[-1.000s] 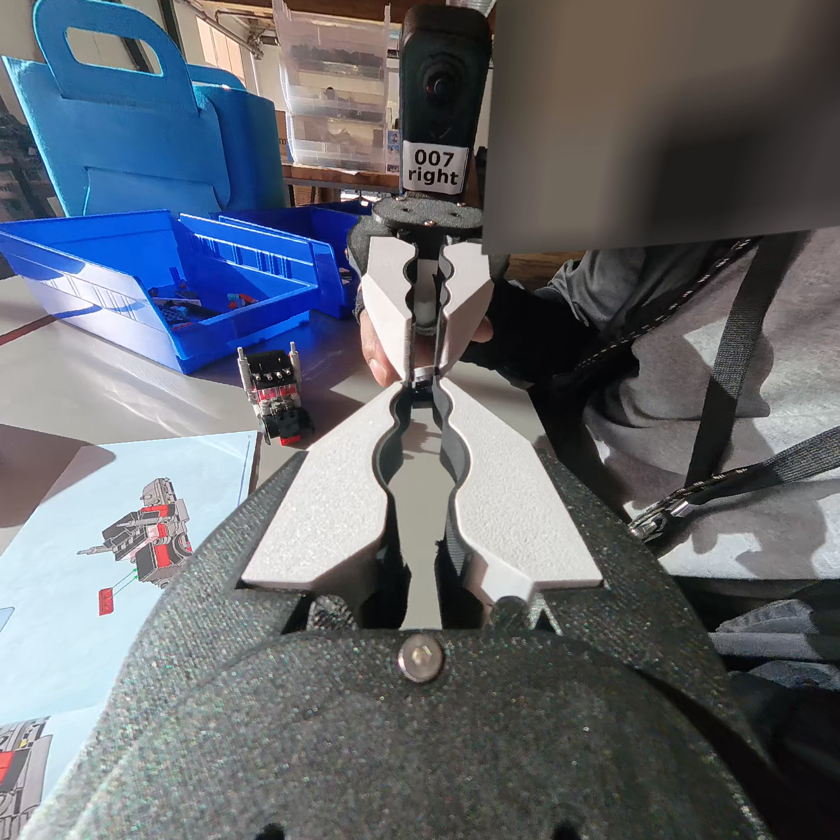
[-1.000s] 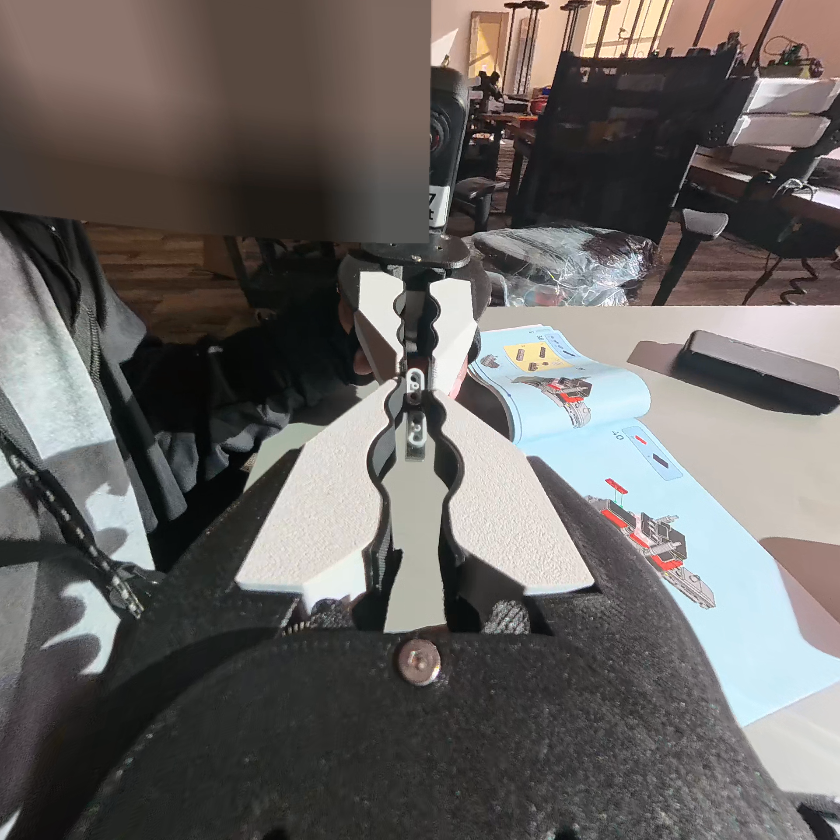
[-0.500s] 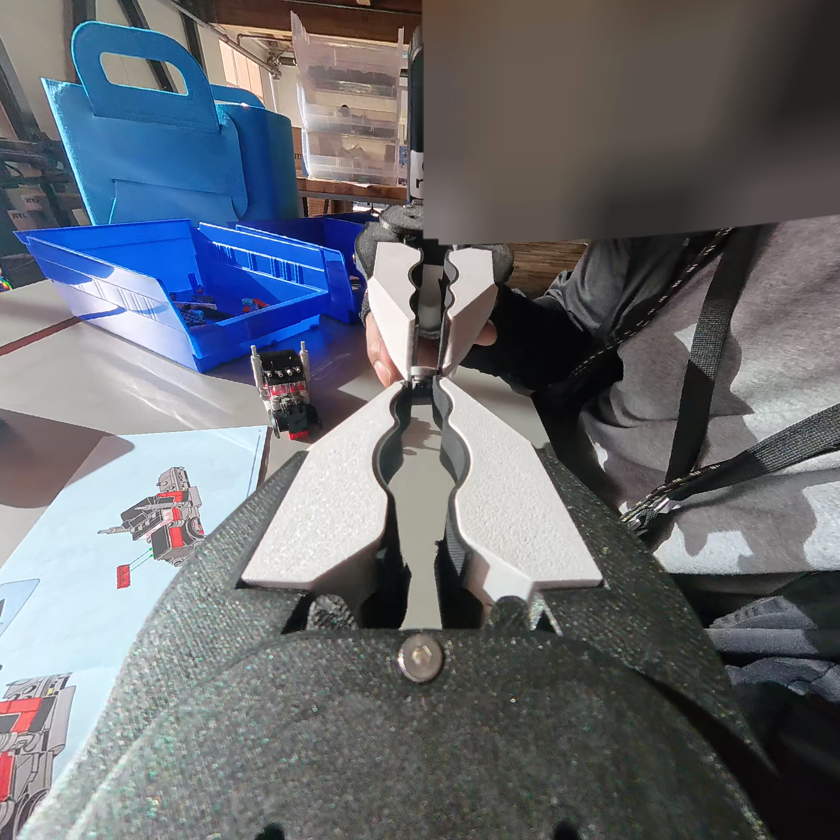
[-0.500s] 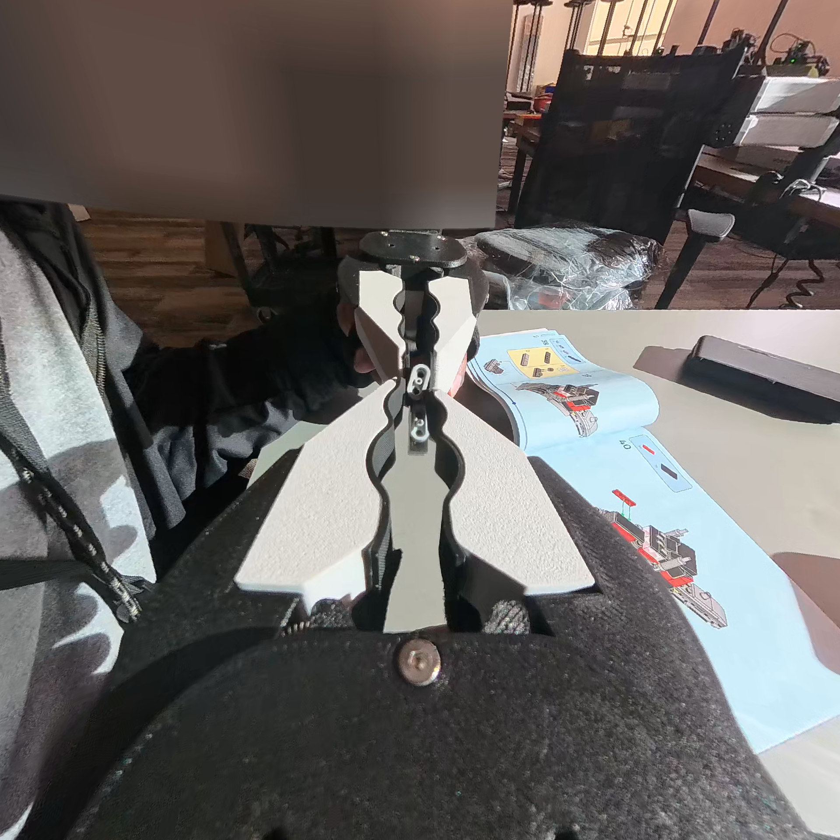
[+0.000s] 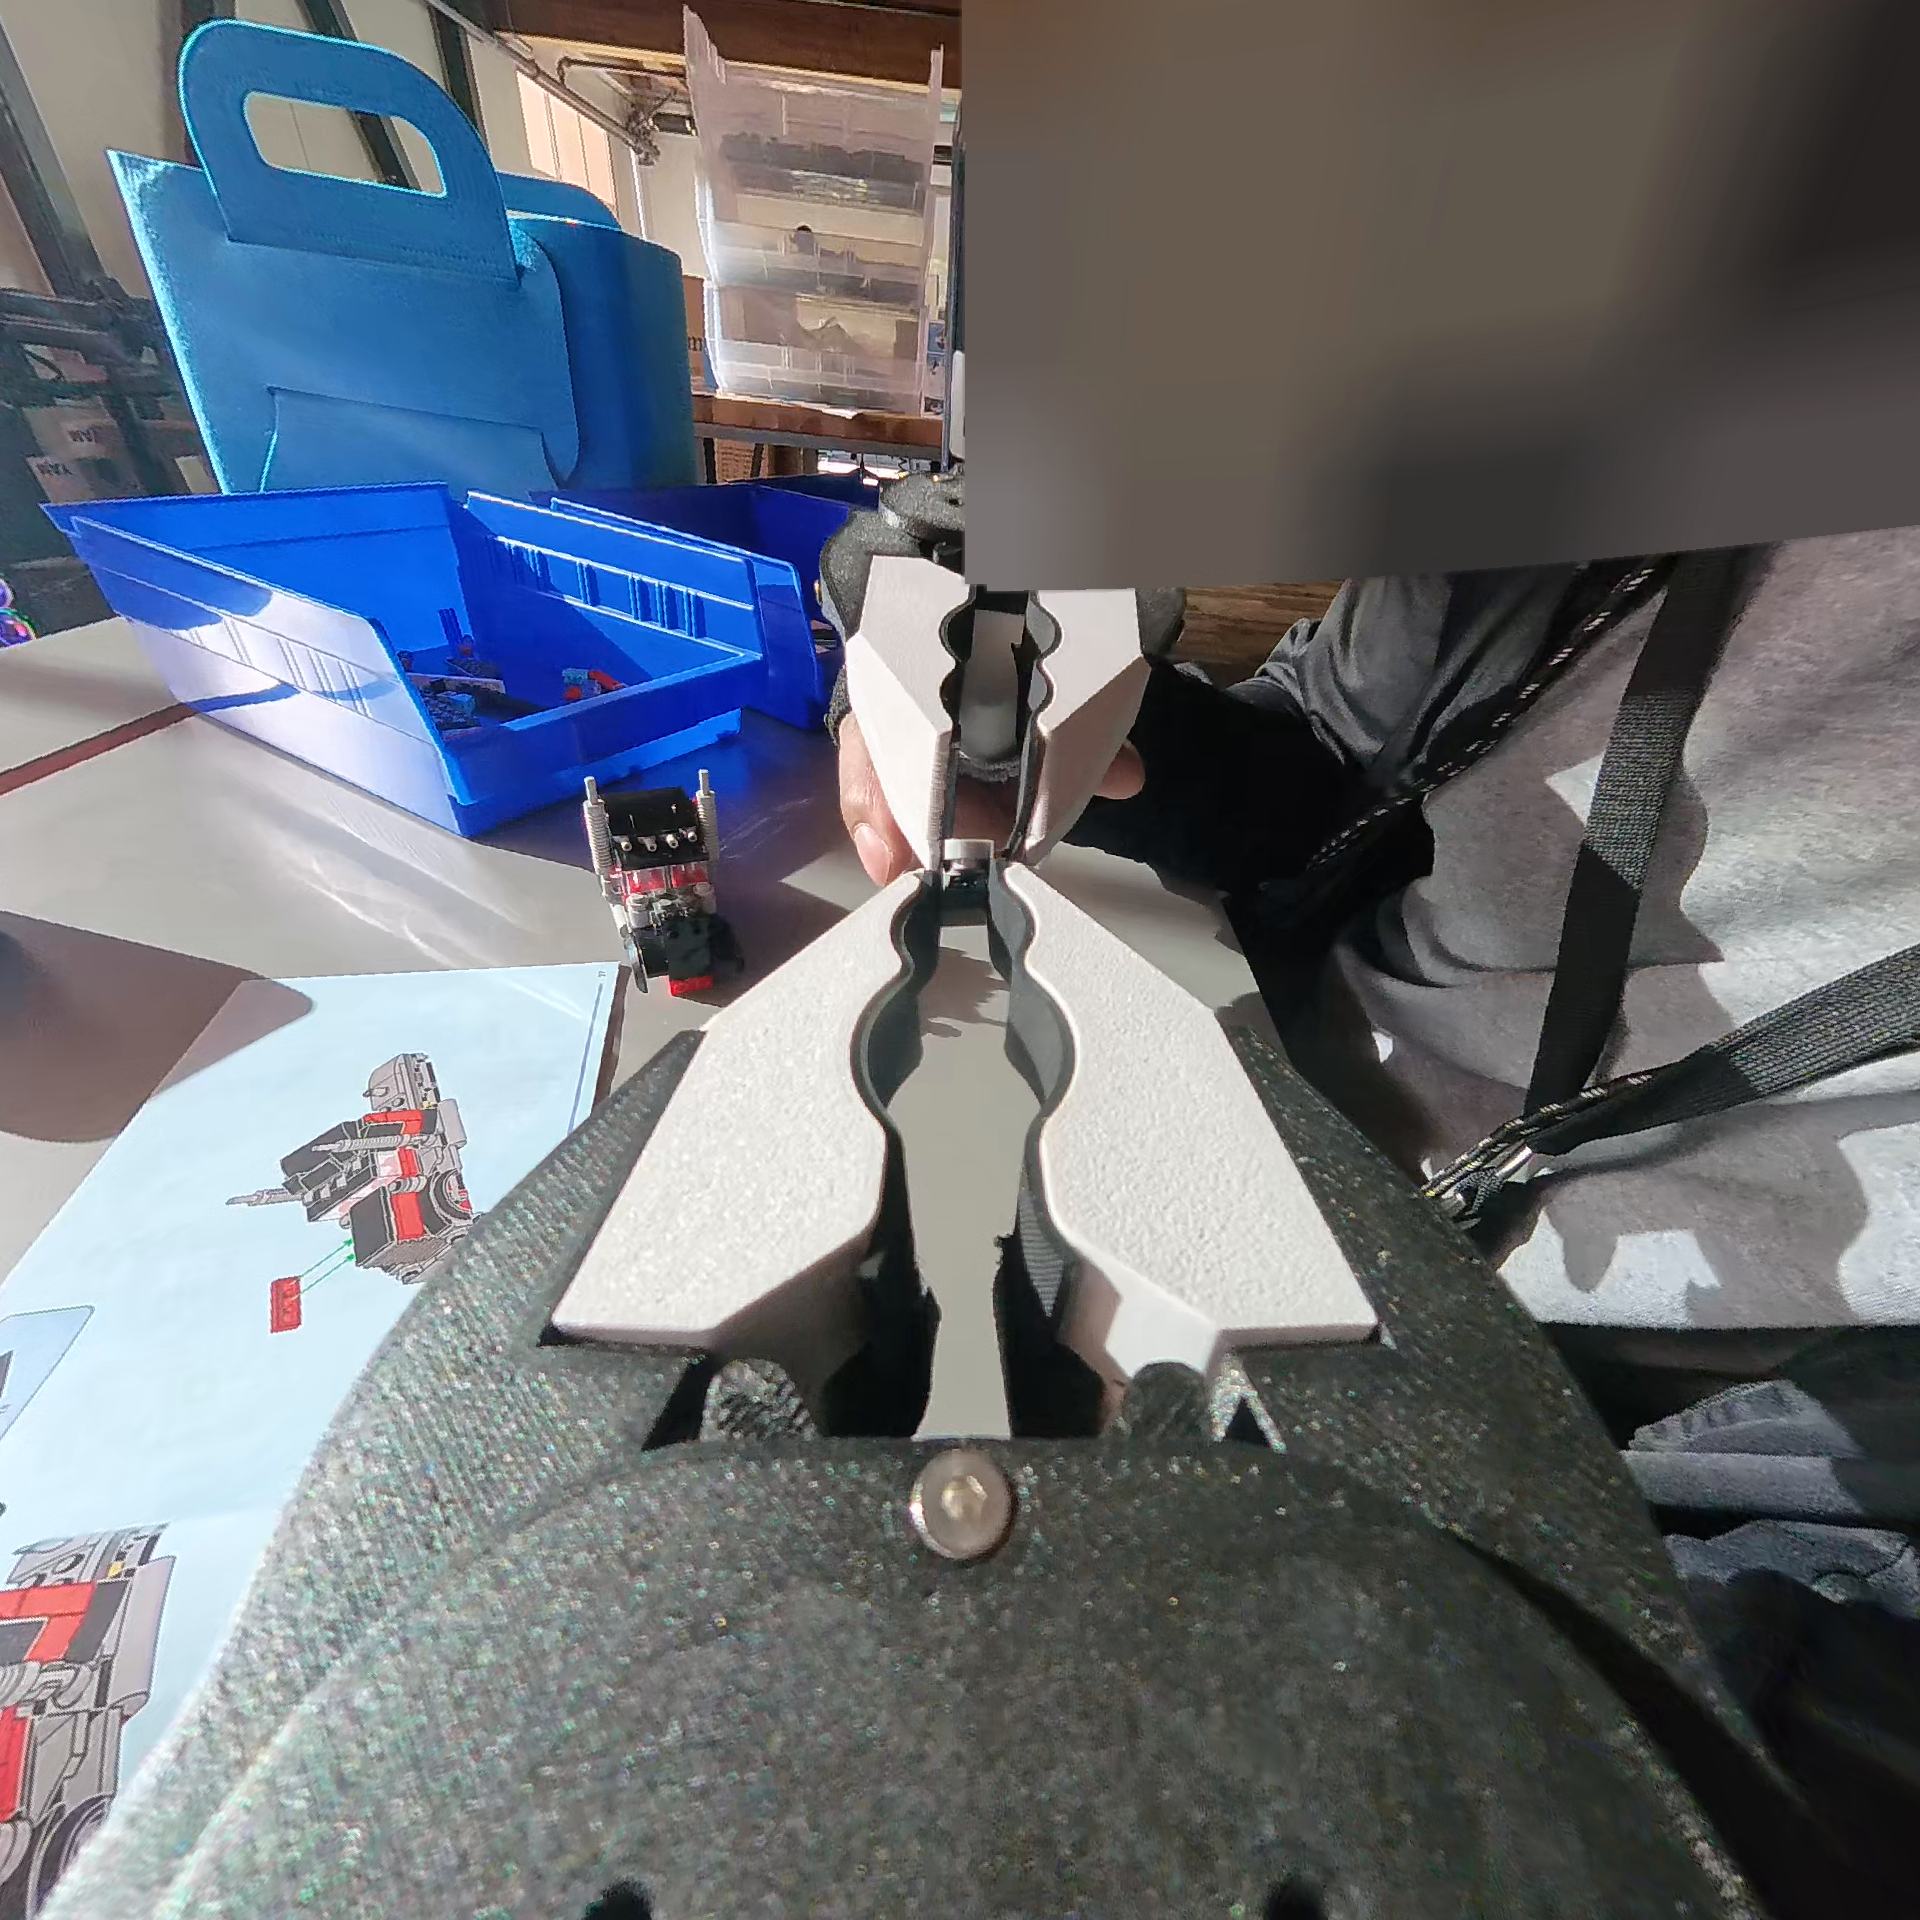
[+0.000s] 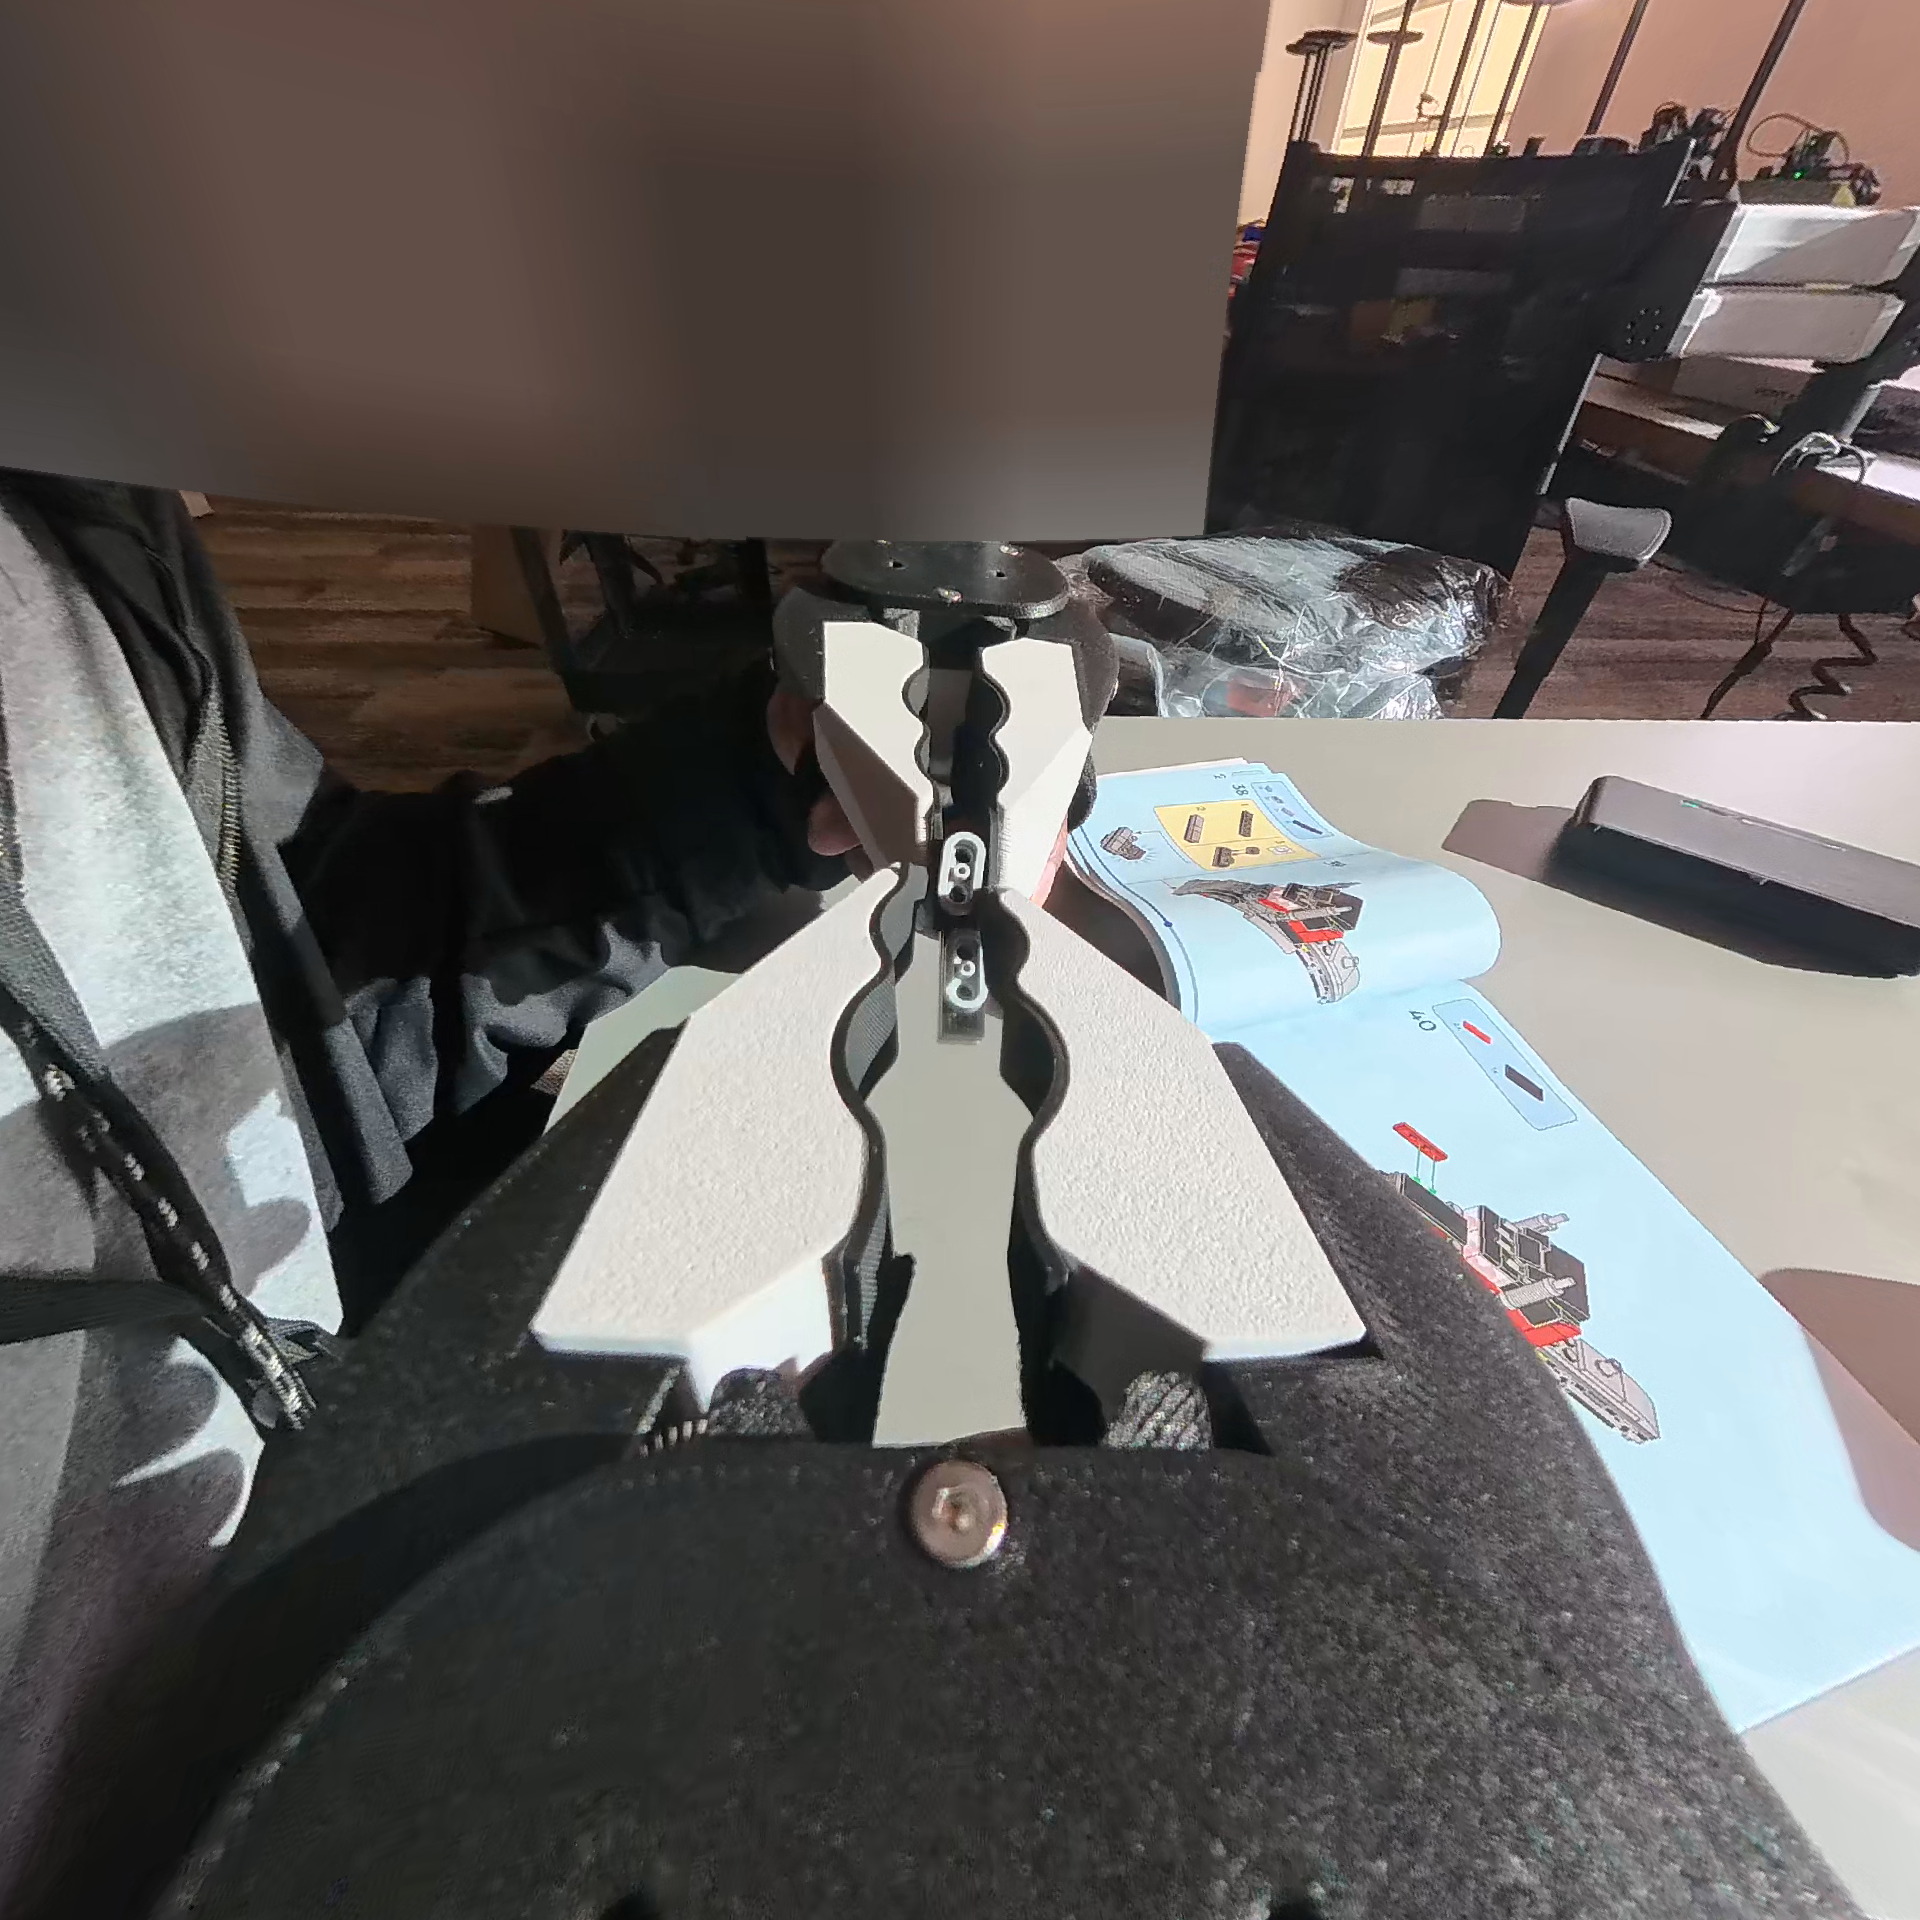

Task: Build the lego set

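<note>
My two grippers meet tip to tip above the table's near edge, in front of the person's chest. My left gripper (image 5: 964, 888) is shut on a small dark lego piece (image 5: 966, 883). My right gripper (image 6: 958, 899) faces it and is shut on a small light-grey rounded piece (image 6: 961, 868) with two holes. That grey piece (image 5: 968, 850) sits right on the dark one in the left wrist view. The opposite gripper shows in each view, the right one (image 5: 982, 836) and the left one (image 6: 966, 826). A partly built black, red and grey lego truck (image 5: 665, 883) stands on the table.
The open blue instruction booklet (image 5: 312, 1195) lies on the table and also shows in the right wrist view (image 6: 1455, 1039). Blue bins (image 5: 416, 644) with loose bricks stand behind the truck, with a blue felt bag (image 5: 364, 343) behind them. A flat black device (image 6: 1745, 862) lies at far right. Less than 4 cm separates the two grippers' tips.
Both grippers stay shut and tip to tip. They have shifted together a little, so the truck and bins sit further right in the left wrist view.
</note>
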### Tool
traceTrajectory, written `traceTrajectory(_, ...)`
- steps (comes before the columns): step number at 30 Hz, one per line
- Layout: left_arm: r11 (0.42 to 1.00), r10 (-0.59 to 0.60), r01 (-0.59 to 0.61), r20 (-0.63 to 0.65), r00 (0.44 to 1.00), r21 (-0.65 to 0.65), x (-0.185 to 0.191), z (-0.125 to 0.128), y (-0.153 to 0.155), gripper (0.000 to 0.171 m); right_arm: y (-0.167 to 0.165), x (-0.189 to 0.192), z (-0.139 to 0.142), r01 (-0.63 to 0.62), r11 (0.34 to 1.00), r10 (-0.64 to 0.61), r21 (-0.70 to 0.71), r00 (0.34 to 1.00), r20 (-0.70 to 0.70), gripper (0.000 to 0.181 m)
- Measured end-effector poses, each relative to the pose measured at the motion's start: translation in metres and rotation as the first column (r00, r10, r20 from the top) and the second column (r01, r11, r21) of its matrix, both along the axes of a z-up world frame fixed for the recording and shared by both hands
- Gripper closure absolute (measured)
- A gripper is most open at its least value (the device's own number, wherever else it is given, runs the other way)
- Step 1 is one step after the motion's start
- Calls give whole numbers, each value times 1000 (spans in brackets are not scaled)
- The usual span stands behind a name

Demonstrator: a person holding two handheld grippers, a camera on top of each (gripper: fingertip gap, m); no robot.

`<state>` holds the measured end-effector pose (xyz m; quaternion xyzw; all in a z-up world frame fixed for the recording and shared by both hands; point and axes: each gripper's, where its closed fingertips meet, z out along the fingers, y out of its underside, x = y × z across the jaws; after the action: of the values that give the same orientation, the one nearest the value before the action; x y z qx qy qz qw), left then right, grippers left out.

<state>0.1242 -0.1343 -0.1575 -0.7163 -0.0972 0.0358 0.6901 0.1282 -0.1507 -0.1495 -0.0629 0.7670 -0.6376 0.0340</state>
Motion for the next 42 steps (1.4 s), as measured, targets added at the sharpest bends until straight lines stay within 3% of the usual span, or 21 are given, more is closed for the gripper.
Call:
traceTrajectory(16, 1000, 3, -3, 3, 1000, 2, -1, 0, 0, 163, 0, -3, 2, 4, 1000, -5, -20, 1000, -15, 165)
traceTrajectory(22, 999, 5, -5, 4, 1000, 44, -1, 8, -3, 163, 7, -7, 8, 26, 996, -41, -86, 984, -173, 160)
traceTrajectory(25, 997, -2, 1, 18, 1000, 78, -1, 13, -4, 163, 11, -10, 12, 49, 988, -95, -144, 939, -330, 155)
traceTrajectory(31, 990, -31, 19, 82, 996, 141, -3, 20, -3, 163, 13, -2, 16, 30, 972, -168, -232, 780, -602, 150)
traceTrajectory(37, 991, -73, 56, 141, 987, 123, -2, 14, 7, 163, 6, -2, 11, 53, 969, -216, -239, 644, -734, 144)
traceTrajectory(42, 987, -87, 64, 152, 985, 150, -1, 18, 5, 163, 6, -3, 15, 55, 963, -243, -263, 599, -763, 145)
